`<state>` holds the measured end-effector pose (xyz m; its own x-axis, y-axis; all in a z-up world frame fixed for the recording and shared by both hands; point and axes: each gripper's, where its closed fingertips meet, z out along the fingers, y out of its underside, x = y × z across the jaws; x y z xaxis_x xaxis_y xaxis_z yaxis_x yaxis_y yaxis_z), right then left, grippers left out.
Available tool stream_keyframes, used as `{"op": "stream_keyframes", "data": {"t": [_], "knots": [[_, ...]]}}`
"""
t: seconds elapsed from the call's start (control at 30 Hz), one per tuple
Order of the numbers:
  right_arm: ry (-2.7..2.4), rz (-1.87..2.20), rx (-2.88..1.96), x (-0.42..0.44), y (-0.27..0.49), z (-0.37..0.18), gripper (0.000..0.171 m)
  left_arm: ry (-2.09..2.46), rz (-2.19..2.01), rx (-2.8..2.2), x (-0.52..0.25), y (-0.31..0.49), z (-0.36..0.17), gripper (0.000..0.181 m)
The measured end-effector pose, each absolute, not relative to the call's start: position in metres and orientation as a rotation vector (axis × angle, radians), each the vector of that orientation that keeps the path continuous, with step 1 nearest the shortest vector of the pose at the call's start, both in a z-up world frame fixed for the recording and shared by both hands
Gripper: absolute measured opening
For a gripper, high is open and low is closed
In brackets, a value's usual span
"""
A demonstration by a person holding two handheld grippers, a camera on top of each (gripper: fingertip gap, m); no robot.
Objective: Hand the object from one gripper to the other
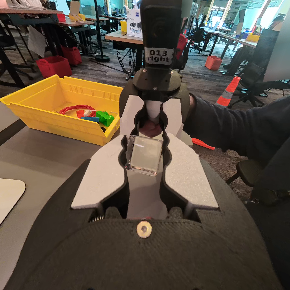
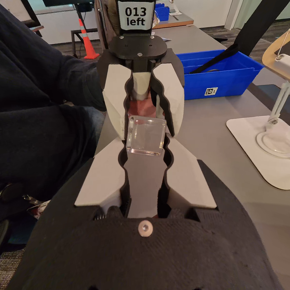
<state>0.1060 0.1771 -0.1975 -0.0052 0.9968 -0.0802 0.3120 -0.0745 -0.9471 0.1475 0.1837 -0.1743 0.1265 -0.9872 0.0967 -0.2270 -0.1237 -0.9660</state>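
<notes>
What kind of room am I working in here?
Most likely a shared lab or open-plan workspace: rows of desks with office chairs behind, parts bins such as the yellow bin and blue bin on the grey table, and an orange traffic cone on carpet.

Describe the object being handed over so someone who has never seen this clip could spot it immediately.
Find the grey table where the two black-and-white grippers meet tip to tip. Between their fingertips sits a clear cube with rounded edges. Unlike the coloured bits in the yellow bin nearby, it is see-through.
</notes>
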Motion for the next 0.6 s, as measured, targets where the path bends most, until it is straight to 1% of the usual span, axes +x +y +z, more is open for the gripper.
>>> {"op": "stream_keyframes", "data": {"t": [0.23,0.3,0.6], "knots": [[-1.368,1.225,-1.457,0.105,0.173,-0.189,0.041,1.189,-1.132,-1.48,0.146,0.182,-0.169,0.043],[-1.353,1.247,-1.444,0.106,0.173,-0.188,0.041,1.199,-1.148,-1.478,0.144,0.18,-0.168,0.047],[-1.346,1.326,-1.423,0.105,0.167,-0.187,0.041,1.233,-1.155,-1.498,0.14,0.176,-0.17,0.042]]}}
